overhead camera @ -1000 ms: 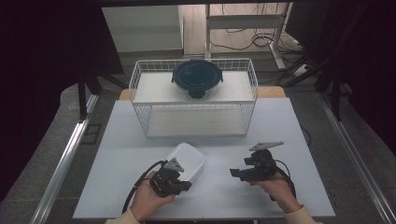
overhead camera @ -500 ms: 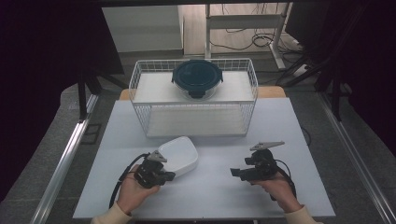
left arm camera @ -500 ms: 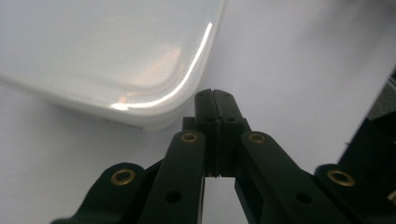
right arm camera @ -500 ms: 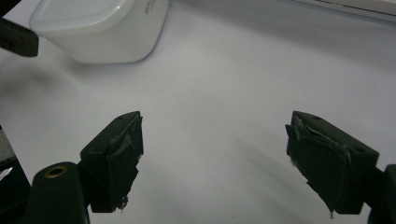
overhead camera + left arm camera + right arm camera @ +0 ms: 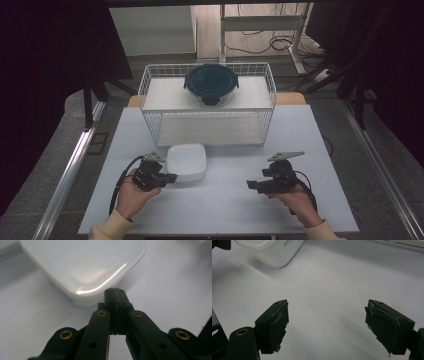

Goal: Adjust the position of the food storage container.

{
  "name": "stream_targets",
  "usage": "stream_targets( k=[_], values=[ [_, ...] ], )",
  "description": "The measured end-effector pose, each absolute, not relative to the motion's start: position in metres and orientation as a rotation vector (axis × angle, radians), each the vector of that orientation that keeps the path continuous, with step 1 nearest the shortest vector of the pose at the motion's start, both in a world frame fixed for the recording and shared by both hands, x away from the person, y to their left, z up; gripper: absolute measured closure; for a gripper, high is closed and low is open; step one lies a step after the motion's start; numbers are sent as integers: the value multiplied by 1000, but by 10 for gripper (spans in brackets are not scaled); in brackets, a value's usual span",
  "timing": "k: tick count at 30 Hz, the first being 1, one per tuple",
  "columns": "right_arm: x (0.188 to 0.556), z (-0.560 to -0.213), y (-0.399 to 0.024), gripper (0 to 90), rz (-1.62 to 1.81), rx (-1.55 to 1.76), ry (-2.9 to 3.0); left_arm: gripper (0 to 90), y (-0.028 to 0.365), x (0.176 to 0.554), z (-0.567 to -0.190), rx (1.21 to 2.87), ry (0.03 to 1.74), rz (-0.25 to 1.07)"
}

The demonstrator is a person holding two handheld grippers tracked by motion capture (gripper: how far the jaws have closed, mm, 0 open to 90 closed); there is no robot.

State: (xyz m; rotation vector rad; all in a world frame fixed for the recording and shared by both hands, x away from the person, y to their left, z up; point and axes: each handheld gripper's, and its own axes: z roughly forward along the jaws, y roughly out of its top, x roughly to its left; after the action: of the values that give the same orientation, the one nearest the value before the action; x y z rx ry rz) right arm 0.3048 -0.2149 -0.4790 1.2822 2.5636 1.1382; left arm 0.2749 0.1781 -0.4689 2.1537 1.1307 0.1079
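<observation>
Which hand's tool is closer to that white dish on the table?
The left tool: its shut tips sit right at the white dish's near edge. The right tool hovers open, well off to the dish's right.

Overhead forward-down; tong-cameras close, sharing dish [image 5: 186, 161].

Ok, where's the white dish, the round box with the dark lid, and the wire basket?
White dish [image 5: 187, 161]: high view, the middle of its inside.
Round box [image 5: 211, 83]: high view, the centre of its dark lid.
Wire basket [image 5: 210, 126]: high view, its front wire wall.
</observation>
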Motion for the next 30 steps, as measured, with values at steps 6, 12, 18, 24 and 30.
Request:
stream_targets(
  k=[6, 12, 18, 24, 30],
  values=[
    [305, -480, -213, 183, 1135, 1282, 2570, 900, 159, 298, -451, 2130, 1096, 218],
    [305, -479, -215, 183, 1136, 1282, 2568, 900, 150, 343, -453, 2112, 1102, 247],
    [305, -480, -216, 183, 1139, 1286, 2573, 900, 151, 373, -462, 2055, 1144, 258],
    [306, -480, -217, 183, 1139, 1295, 2568, 900, 149, 382, -466, 2031, 1154, 300],
    [306, -480, -217, 183, 1138, 1296, 2567, 900, 145, 388, -473, 2047, 1161, 327]
  ],
)
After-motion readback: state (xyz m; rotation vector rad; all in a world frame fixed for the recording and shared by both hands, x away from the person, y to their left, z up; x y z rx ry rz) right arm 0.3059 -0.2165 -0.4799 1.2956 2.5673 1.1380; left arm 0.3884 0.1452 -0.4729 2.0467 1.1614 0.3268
